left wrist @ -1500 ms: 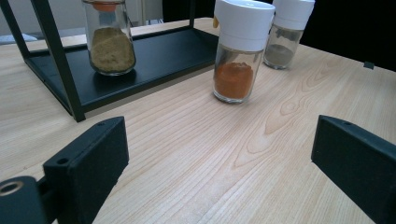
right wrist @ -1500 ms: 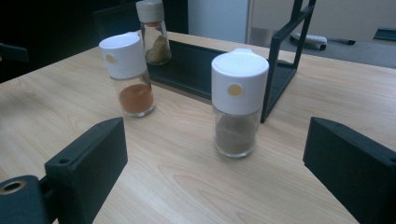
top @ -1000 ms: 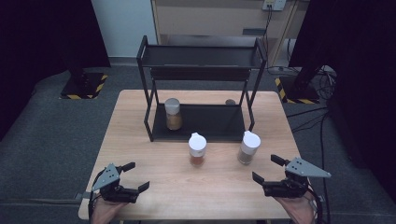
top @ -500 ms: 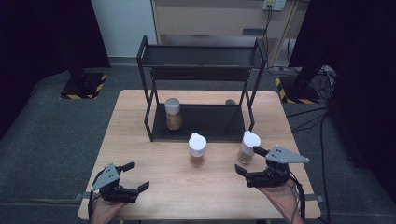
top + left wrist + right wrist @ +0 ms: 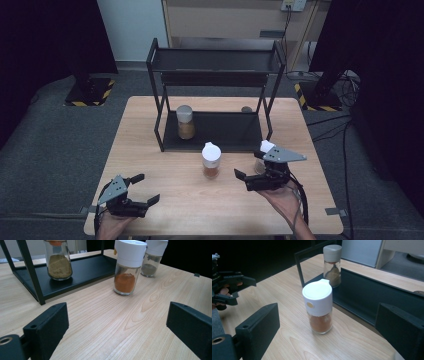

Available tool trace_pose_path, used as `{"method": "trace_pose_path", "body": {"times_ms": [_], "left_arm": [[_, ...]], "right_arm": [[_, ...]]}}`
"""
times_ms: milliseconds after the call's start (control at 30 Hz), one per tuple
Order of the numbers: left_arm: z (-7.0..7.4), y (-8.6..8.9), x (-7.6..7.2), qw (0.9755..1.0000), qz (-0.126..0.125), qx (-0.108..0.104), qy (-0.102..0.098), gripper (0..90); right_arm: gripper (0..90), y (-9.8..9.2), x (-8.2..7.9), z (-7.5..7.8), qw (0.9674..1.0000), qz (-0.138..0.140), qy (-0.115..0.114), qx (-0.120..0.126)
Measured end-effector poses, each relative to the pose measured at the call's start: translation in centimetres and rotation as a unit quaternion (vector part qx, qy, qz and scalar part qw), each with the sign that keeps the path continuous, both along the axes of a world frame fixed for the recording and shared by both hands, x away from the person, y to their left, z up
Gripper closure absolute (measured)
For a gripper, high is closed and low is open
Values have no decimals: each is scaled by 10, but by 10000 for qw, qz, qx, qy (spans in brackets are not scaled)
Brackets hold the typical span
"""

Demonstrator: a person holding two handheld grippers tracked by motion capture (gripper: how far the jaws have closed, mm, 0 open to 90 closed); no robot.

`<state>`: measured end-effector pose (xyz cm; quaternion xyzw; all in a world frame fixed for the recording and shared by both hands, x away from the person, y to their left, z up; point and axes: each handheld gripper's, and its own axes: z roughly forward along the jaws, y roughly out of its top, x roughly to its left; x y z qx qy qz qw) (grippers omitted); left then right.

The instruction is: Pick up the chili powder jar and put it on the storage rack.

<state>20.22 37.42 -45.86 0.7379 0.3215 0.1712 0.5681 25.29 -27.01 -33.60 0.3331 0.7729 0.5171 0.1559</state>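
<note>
Materials and finishes as observed

The table (image 5: 150, 125) is seen as pale, smooth, grained wood. The rack (image 5: 215, 60) is finished in matt black metal. The jar (image 5: 318, 310) is formed of clear glossy glass, capped in smooth white plastic.

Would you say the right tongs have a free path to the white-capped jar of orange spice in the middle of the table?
Probably yes. The right tongs are open and the orange jar stands upright between their jaws' line of sight, with bare table before it. The rack sits behind it, apart.
</note>
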Motion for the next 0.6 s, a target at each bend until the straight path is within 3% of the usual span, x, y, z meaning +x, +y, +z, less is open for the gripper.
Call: {"method": "trace_pose_path", "body": {"times_ms": [600], "left_arm": [[-1, 2, 0, 10000, -9, -46, 5, 33]], "right_arm": [[62, 42, 32, 2, 9997, 137, 138, -134]]}}
